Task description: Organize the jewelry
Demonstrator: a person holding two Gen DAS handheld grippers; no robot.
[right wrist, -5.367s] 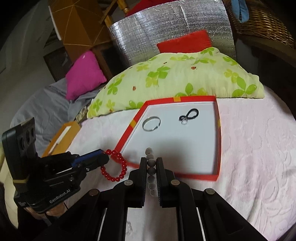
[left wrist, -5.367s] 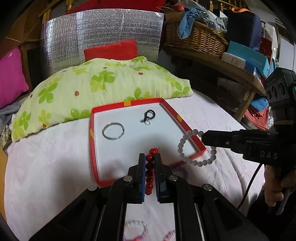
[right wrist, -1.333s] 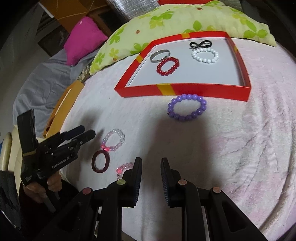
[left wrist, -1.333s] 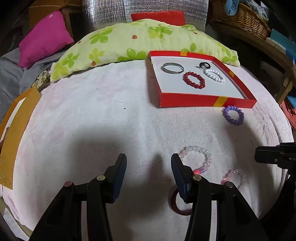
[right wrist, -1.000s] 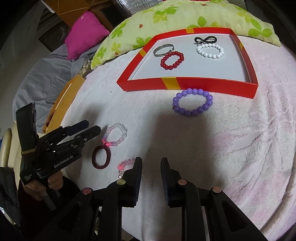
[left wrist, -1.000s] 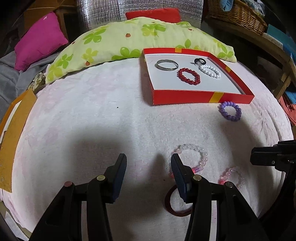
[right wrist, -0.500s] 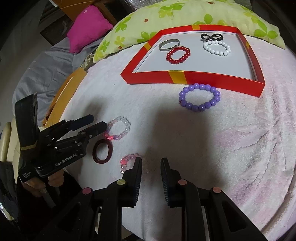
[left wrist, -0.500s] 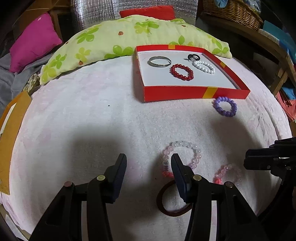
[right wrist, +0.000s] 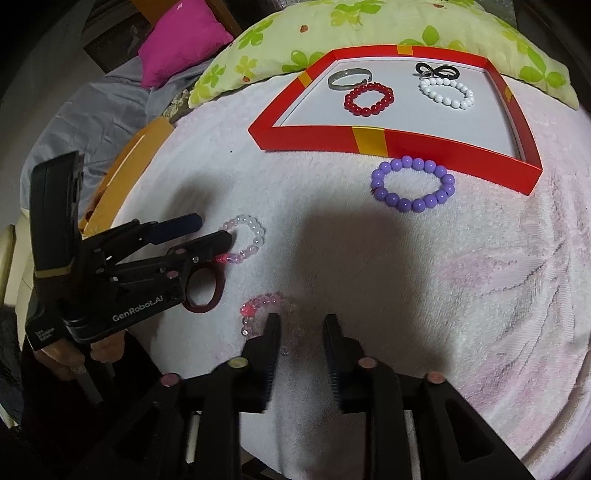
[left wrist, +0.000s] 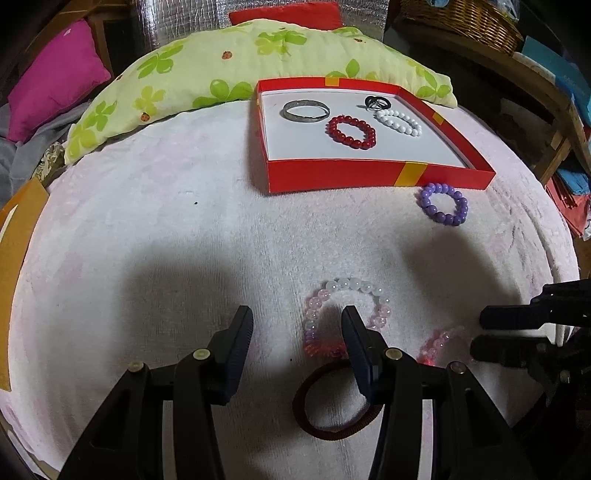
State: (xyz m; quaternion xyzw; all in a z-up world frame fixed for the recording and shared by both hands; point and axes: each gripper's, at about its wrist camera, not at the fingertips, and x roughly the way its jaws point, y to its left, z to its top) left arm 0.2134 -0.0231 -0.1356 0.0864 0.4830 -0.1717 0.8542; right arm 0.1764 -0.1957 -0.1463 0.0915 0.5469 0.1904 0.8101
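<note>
A red tray holds a silver bangle, a red bead bracelet, a white bead bracelet and a black clasp. On the pale cloth lie a purple bracelet, a pale pink-white bracelet, a small pink bracelet and a dark red hair tie. My left gripper is open, its right finger over the pale bracelet's near side. My right gripper has its jaws opening, and the small pink bracelet lies partly under its left finger.
A green flowered pillow lies behind the tray, a magenta cushion to its left. An orange board borders the cloth's left edge. A wicker basket and boxes fill a shelf at back right.
The red and white bracelets, earlier held in the two grippers, now lie in the tray. Both grippers have come down close over the near bracelets. The right jaws have widened.
</note>
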